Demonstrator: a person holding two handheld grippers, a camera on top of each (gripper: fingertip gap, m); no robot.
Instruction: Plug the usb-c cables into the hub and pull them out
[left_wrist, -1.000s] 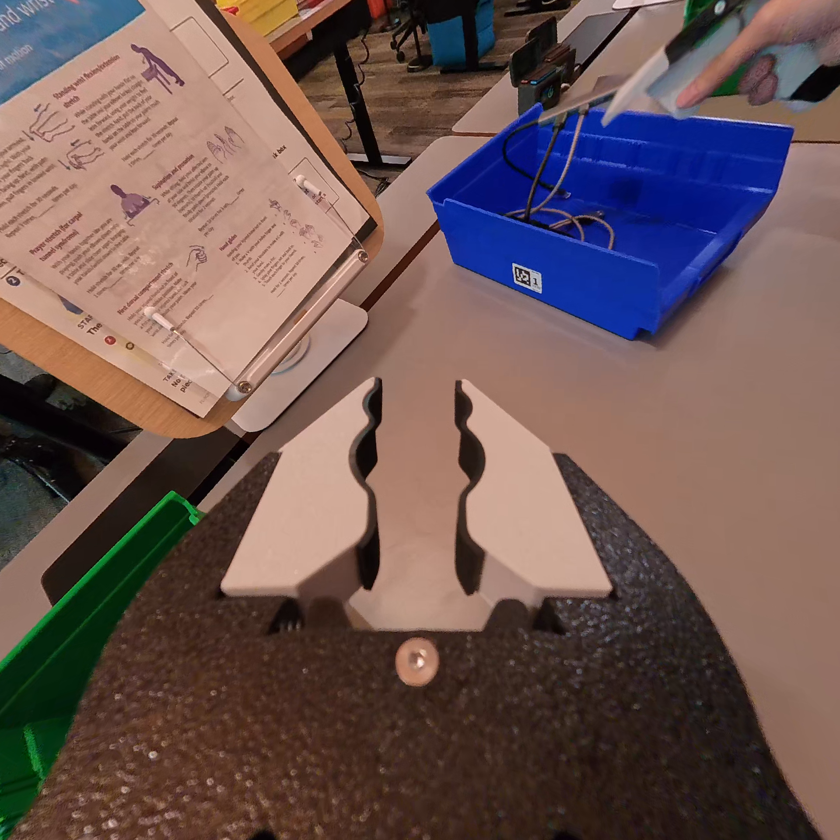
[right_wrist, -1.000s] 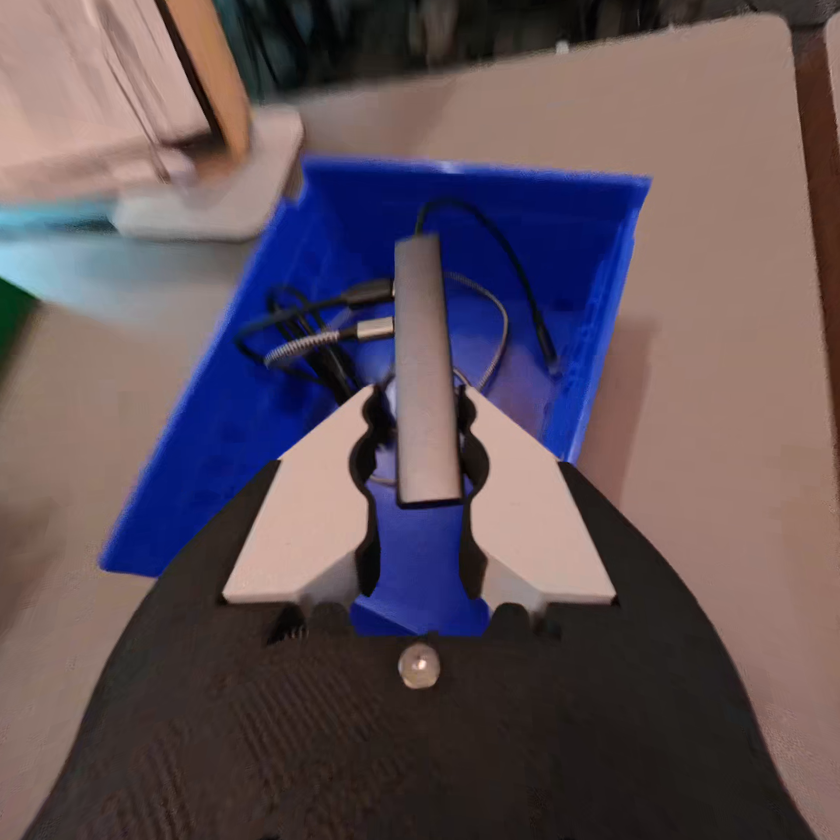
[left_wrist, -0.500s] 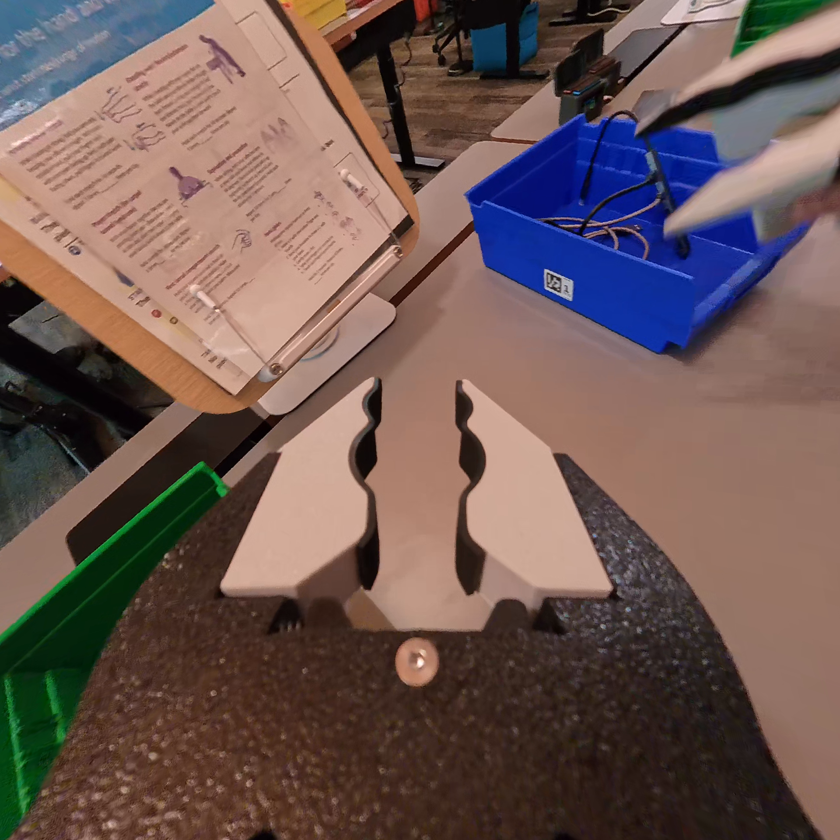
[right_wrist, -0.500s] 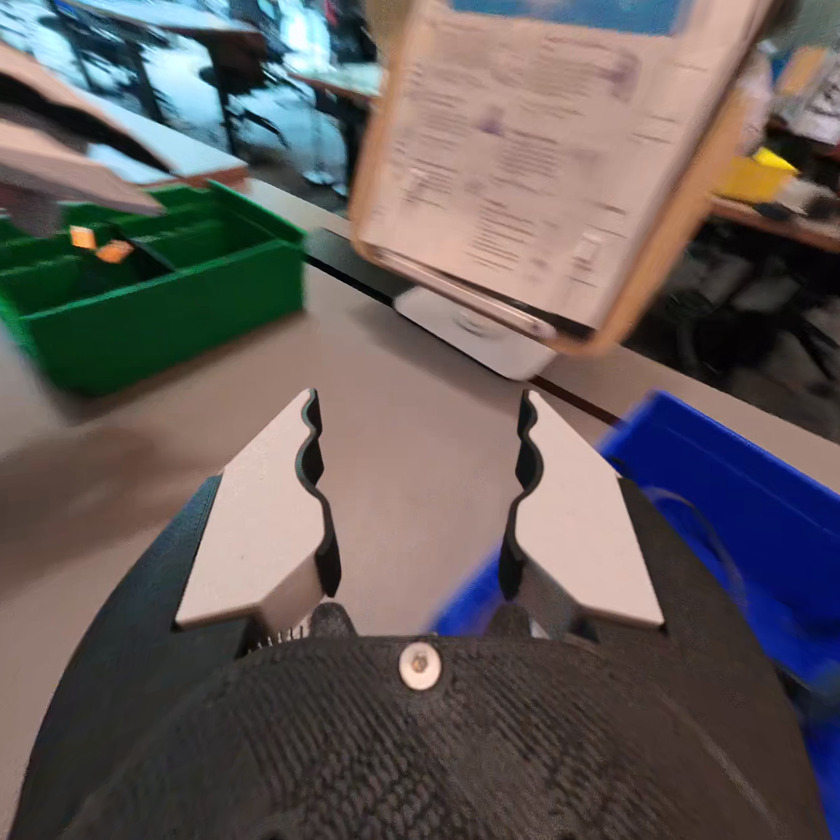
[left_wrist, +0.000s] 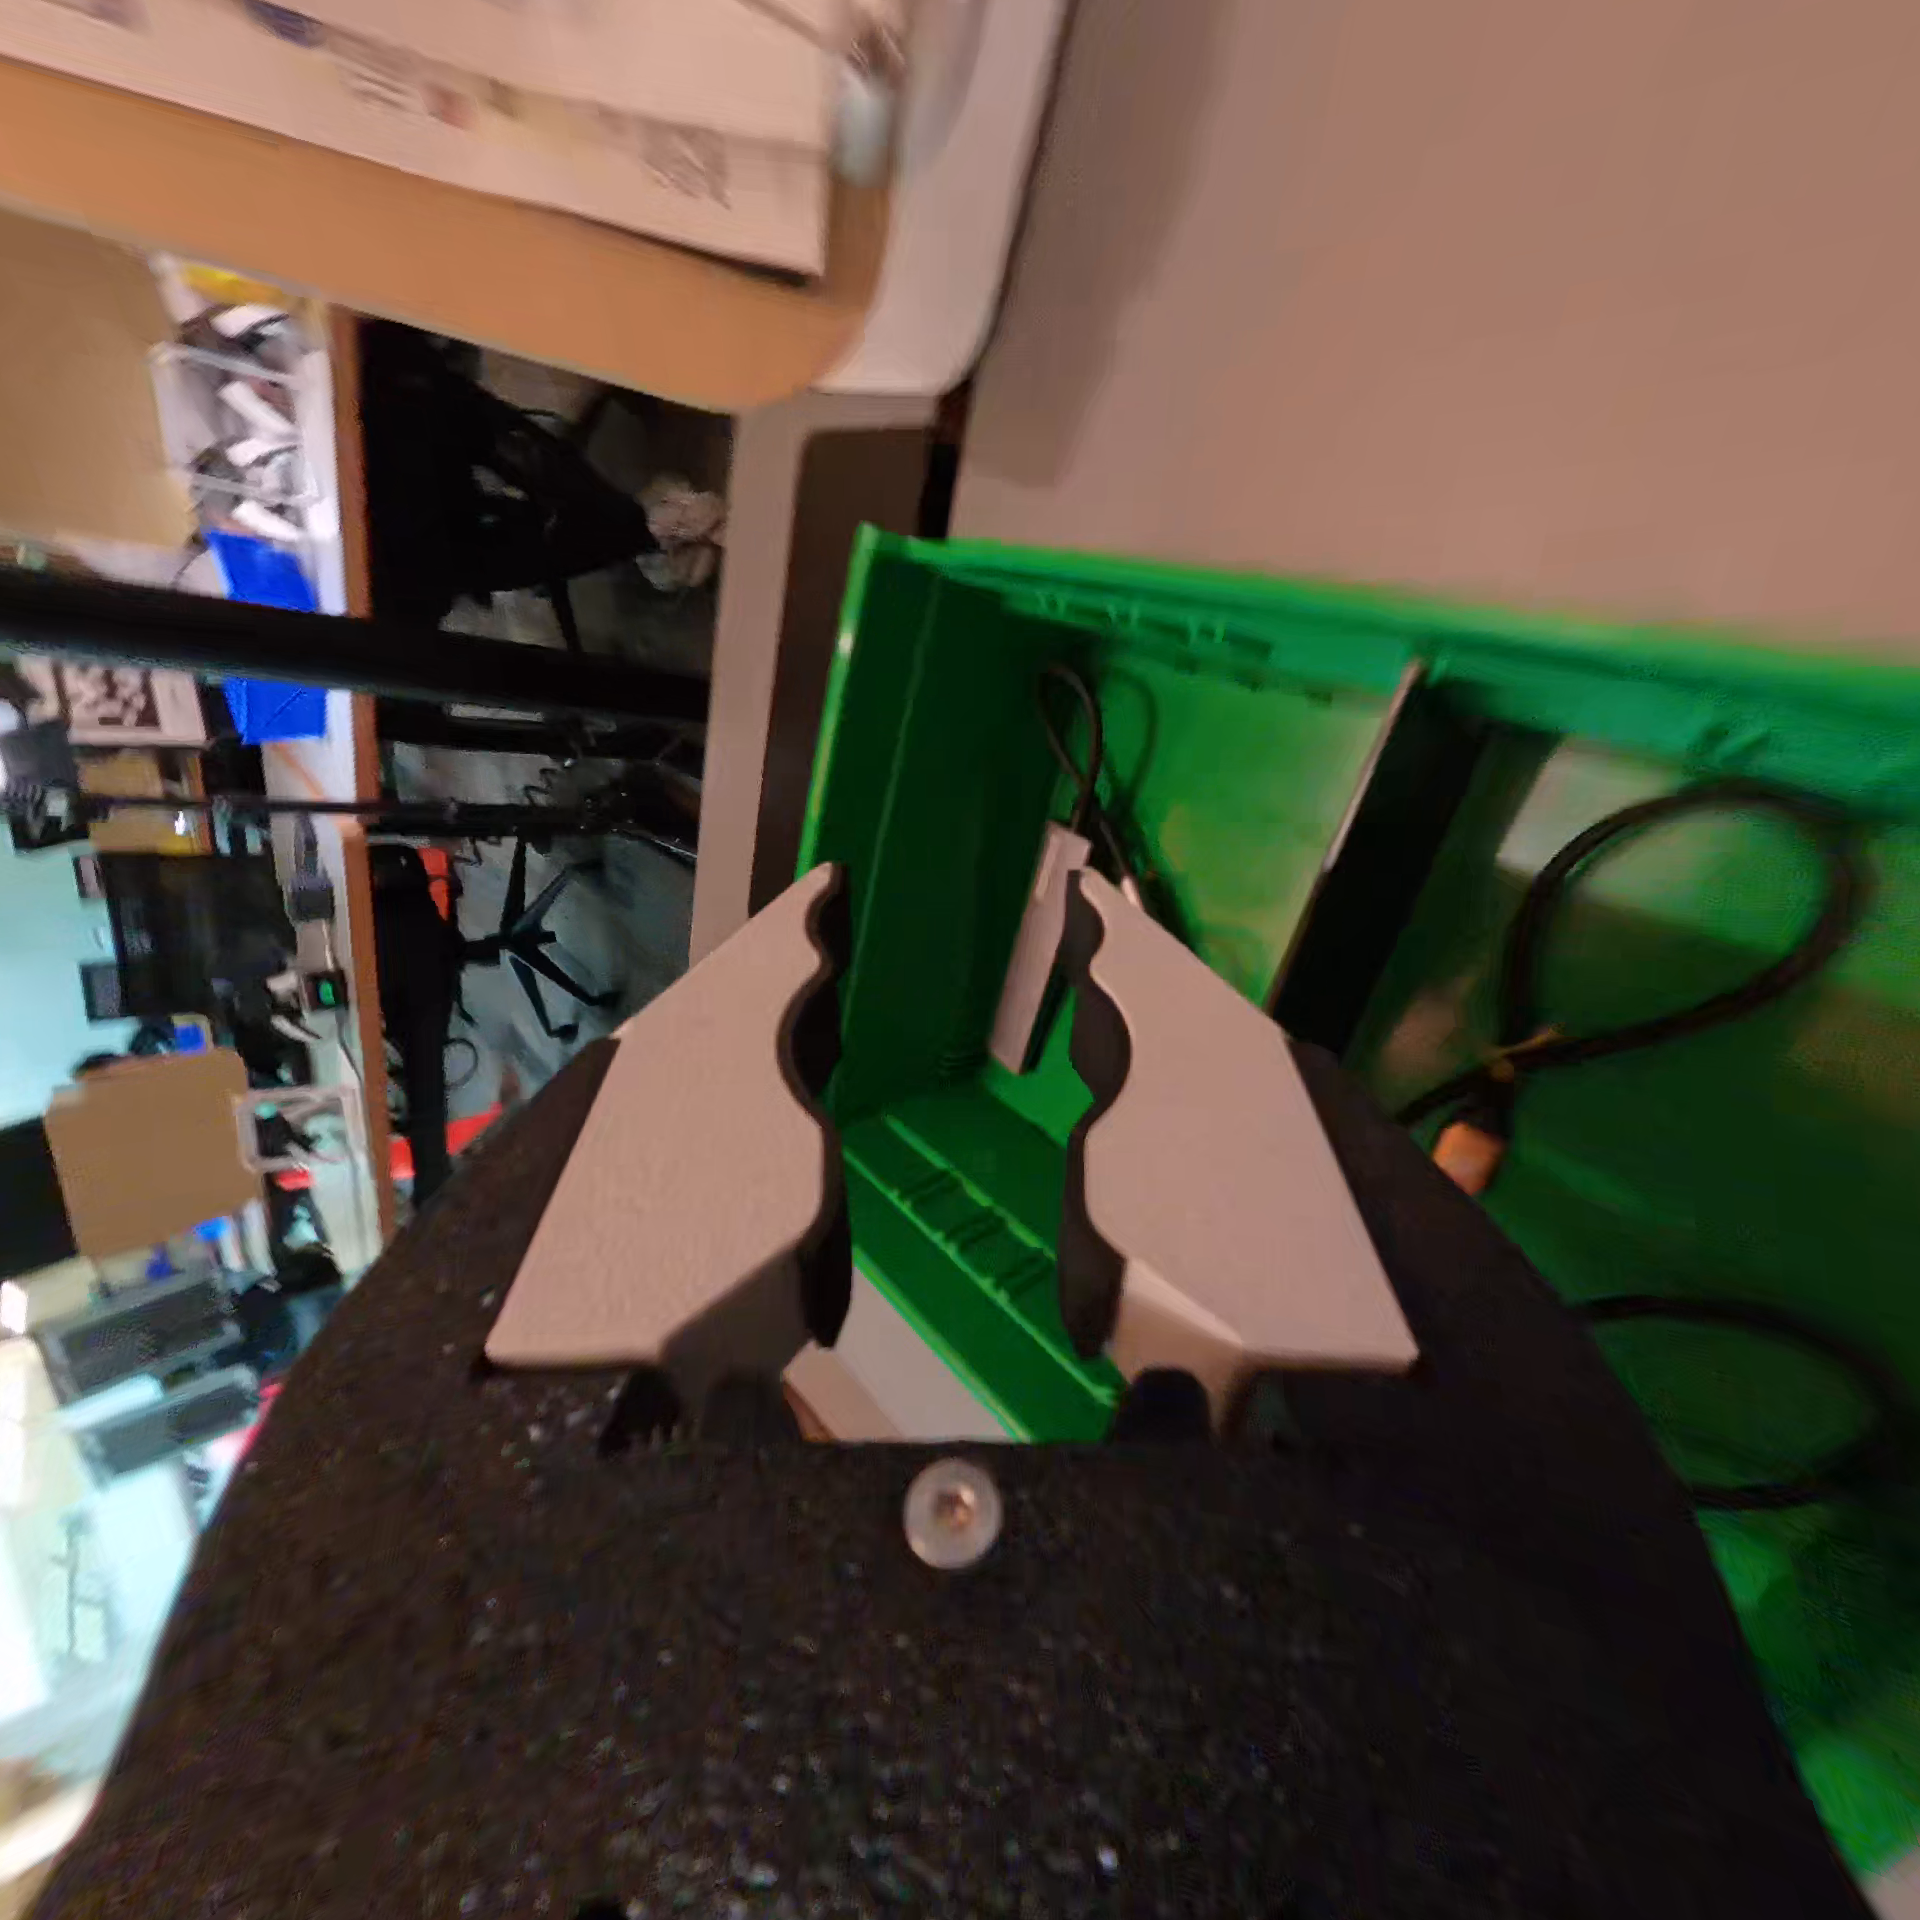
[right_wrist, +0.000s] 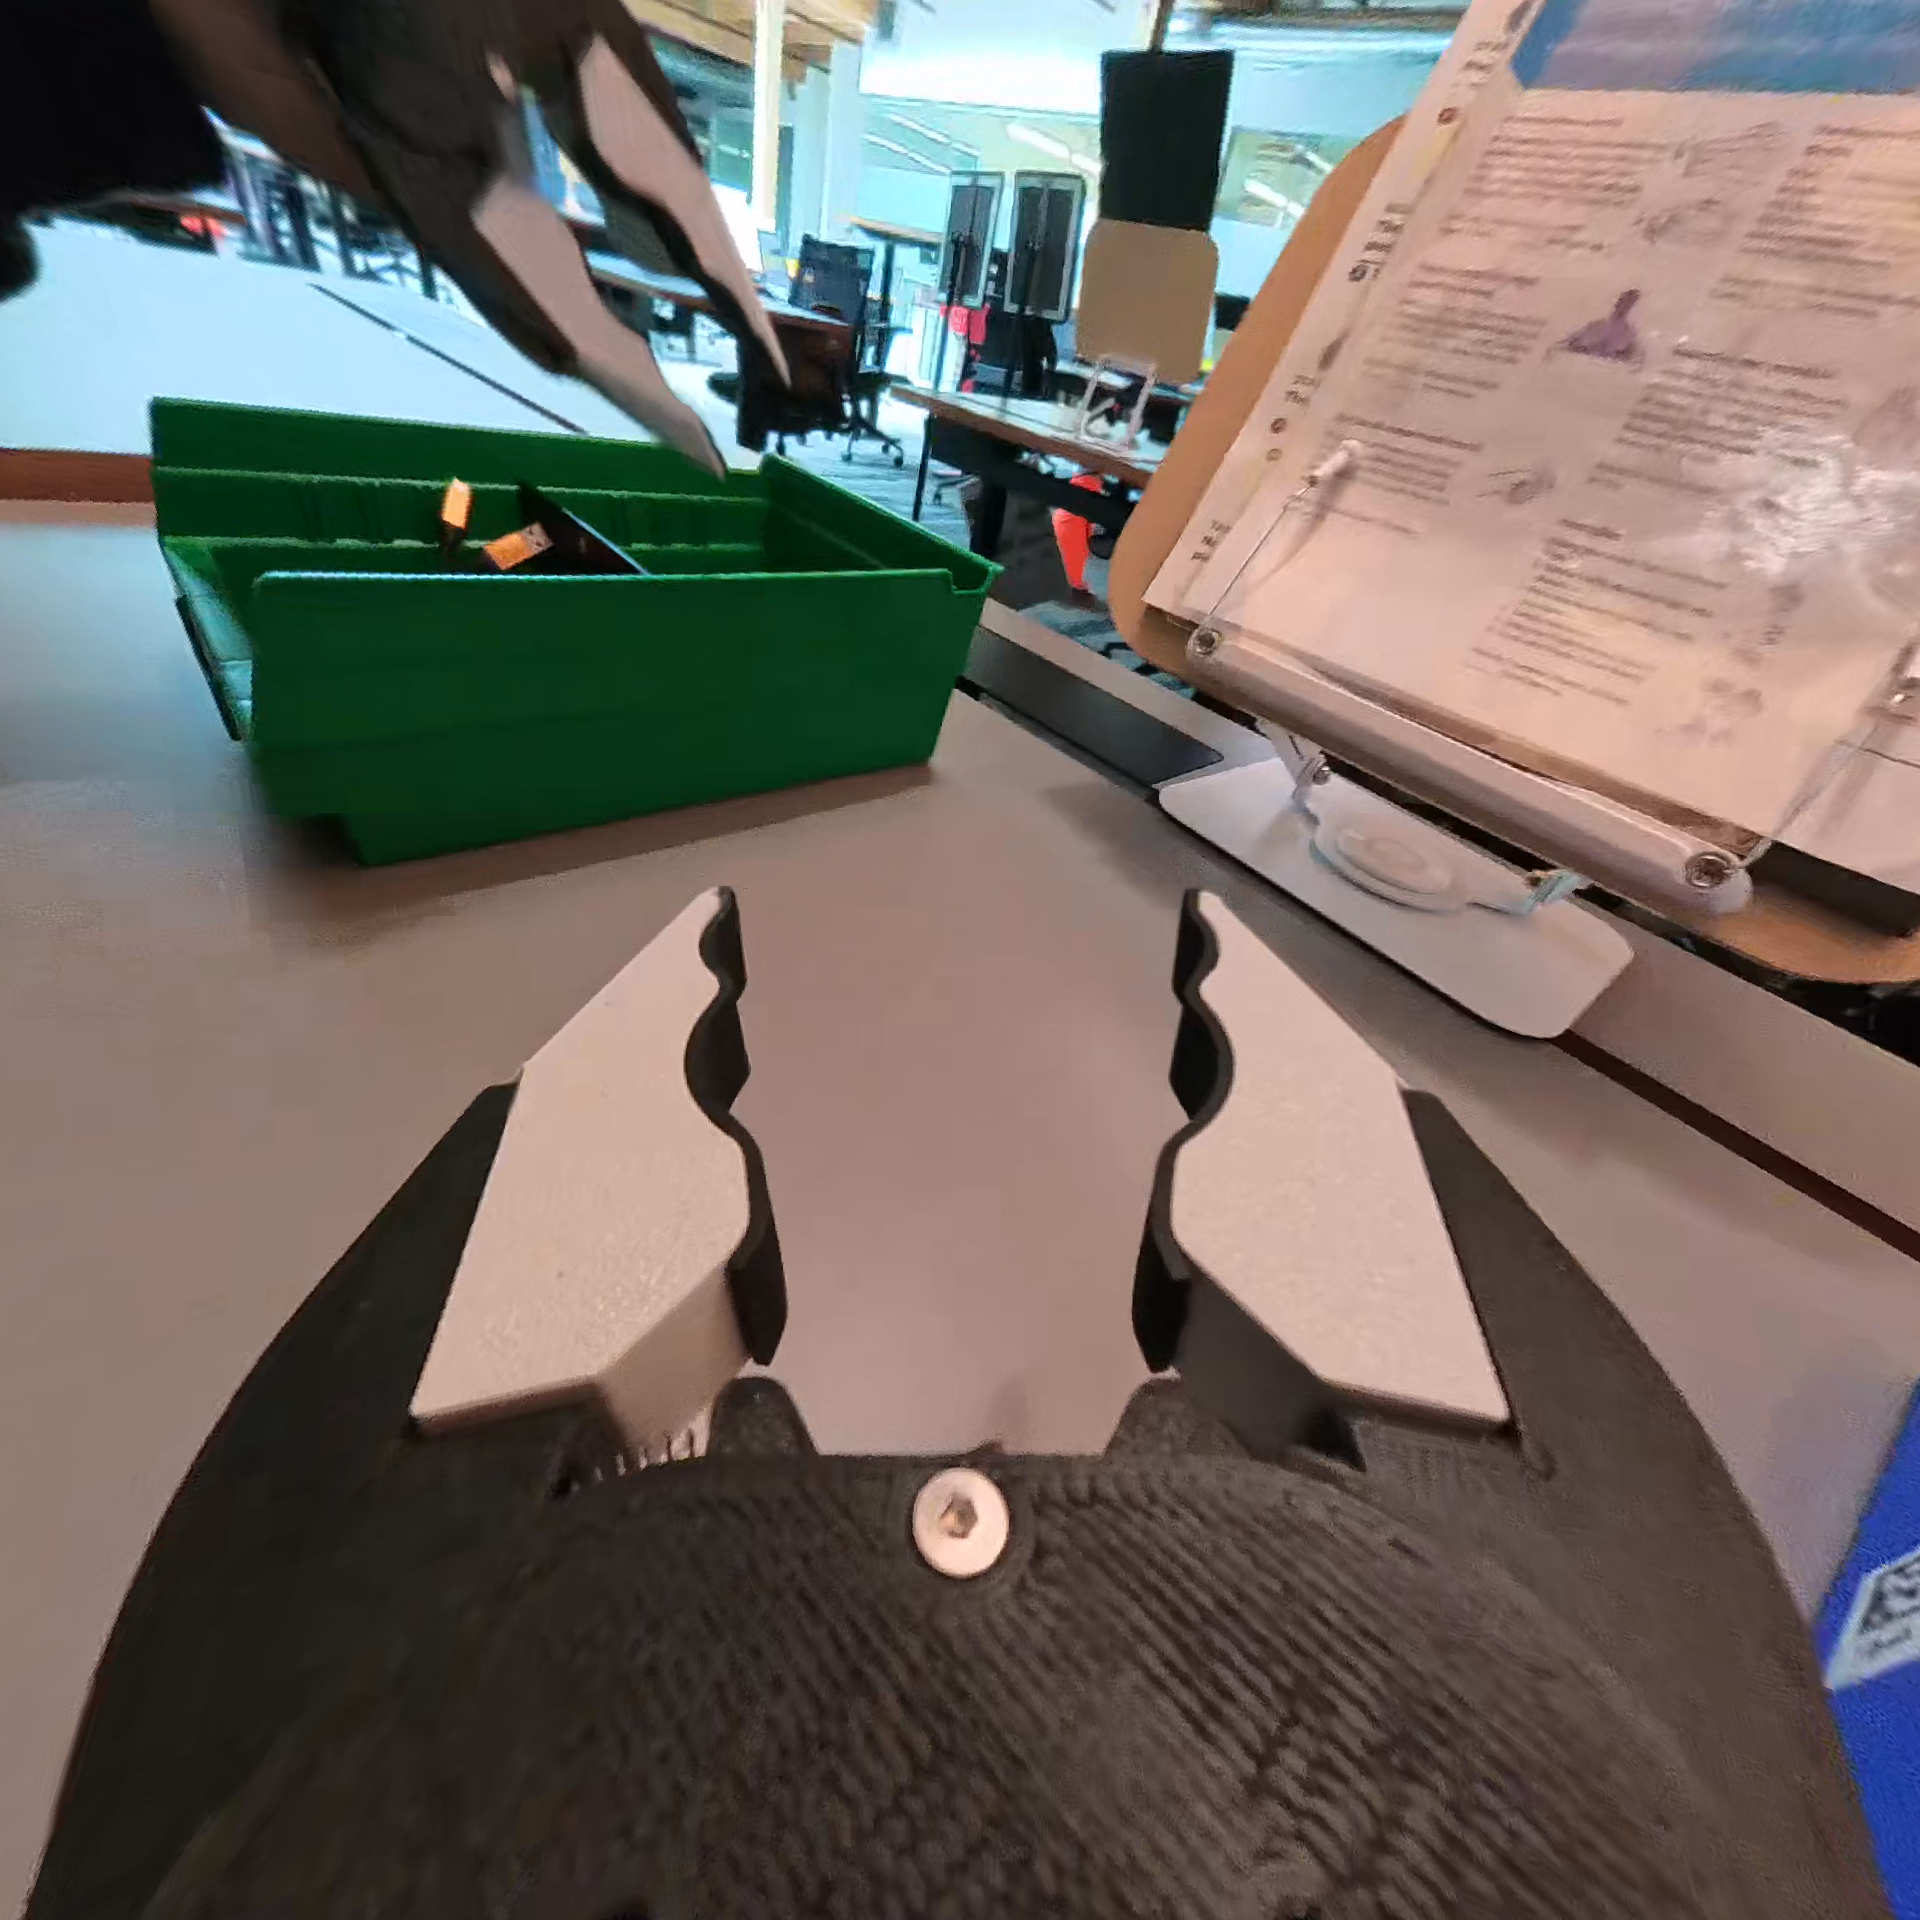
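Note:
My left gripper (left_wrist: 956, 904) is open and empty. It hovers over the end compartment of a green bin (left_wrist: 883, 790) and points down at a grey hub (left_wrist: 1039, 956) lying there with a thin black lead. A black divider (left_wrist: 1351, 883) splits off the neighbouring compartment, which holds a looped black cable (left_wrist: 1683, 914) with an orange tag (left_wrist: 1465, 1153). My right gripper (right_wrist: 956, 914) is open wide and empty, low over the bare table. The right wrist view shows the green bin (right_wrist: 582, 675) ahead with the left gripper (right_wrist: 623, 312) above it.
A document stand (right_wrist: 1558, 436) on a white base (right_wrist: 1455, 914) stands at the table's far edge, to the right in the right wrist view. A corner of a blue bin (right_wrist: 1870, 1579) sits close at that view's lower right. The grey tabletop (right_wrist: 935, 1143) lies between the bins.
My right gripper let go of a hub it held over the blue bin, opened and swung away toward the green bin. My left gripper moved from the table to above the green bin.

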